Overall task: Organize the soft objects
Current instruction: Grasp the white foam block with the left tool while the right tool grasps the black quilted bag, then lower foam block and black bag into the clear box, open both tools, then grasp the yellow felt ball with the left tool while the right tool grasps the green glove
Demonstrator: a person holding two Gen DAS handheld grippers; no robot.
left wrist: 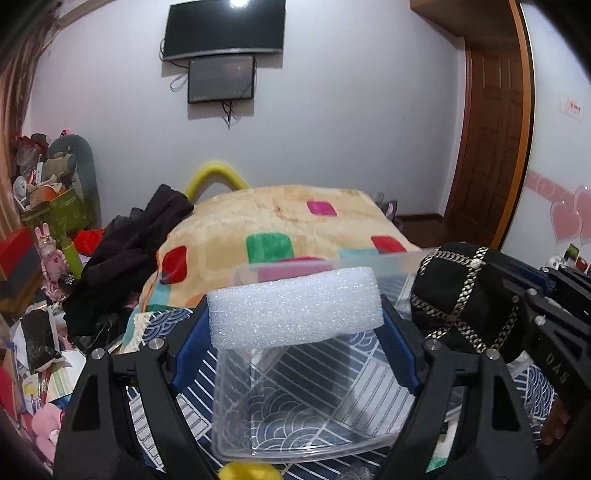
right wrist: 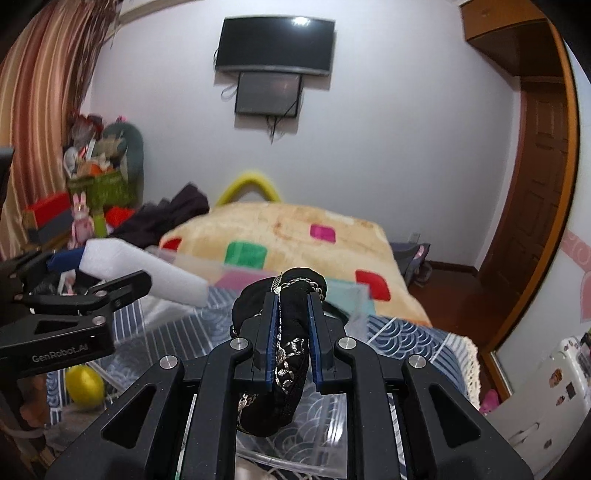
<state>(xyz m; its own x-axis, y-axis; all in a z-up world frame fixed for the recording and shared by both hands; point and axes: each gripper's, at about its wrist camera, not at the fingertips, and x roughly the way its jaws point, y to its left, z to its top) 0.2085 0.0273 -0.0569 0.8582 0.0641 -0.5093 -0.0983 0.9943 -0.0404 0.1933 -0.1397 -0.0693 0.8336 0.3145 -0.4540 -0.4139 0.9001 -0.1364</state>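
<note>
Foam fills the left claw [left wrist: 295, 314]: a white foam block [left wrist: 295, 306] sits crosswise between its blue pads, pinched at both ends, with the jaws held wide by the block's length. It hangs over the near part of a clear plastic bin [left wrist: 236, 406], which stands on a bed covered by a blue and white wave-patterned cloth [left wrist: 199, 373]. A yellow ball [left wrist: 245, 472] lies on that cloth just outside the bin's near wall. Further back on the bed a cream blanket with coloured squares [left wrist: 280, 221] is heaped up, and a dark garment [left wrist: 129, 254] is piled at its left edge.

To the right, the right claw [right wrist: 291, 325] is pressed tight on a black cap with silver chain trim [right wrist: 284, 332], the fabric squeezed between its blue pads. In the left wrist view the cap [left wrist: 465, 295] hangs above the bin's right side, level with the foam block and apart from it. On the far wall hang two dark screens [left wrist: 225, 29], one below the other, with a wooden door [left wrist: 487, 147] to the right.
</note>
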